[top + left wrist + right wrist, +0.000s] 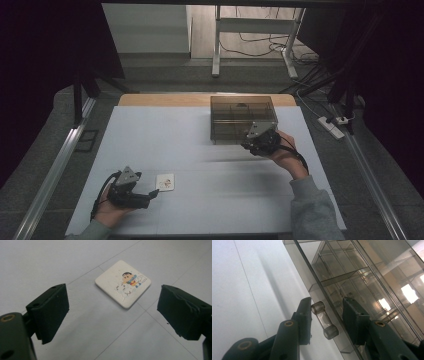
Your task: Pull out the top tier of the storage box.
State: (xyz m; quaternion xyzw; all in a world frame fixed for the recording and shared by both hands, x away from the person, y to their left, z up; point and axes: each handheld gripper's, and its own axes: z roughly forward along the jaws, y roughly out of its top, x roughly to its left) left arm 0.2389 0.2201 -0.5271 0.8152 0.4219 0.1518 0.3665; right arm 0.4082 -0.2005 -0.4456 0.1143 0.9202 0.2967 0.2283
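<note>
A small white square tile [165,181] with a cartoon print lies flat on the white table [200,150] at the front left. My left gripper [152,194] rests just left of it. In the left gripper view the tile [123,283] lies a little ahead of the left gripper [112,312], whose jaws stand wide open and empty. A smoky transparent box [243,117] with drawers stands at the back centre. My right gripper [250,144] is at the box's front face. In the right gripper view its jaws [328,315] straddle a clear bar handle [324,320] on the box [362,272]. One pad is near the handle's post; the other stands apart.
The table's wooden far edge [165,99] shows behind the white sheet. Metal rails [55,170] run along both sides. A power strip [332,126] and cables lie on the floor at the right. Open table surface stretches between the tile and the box.
</note>
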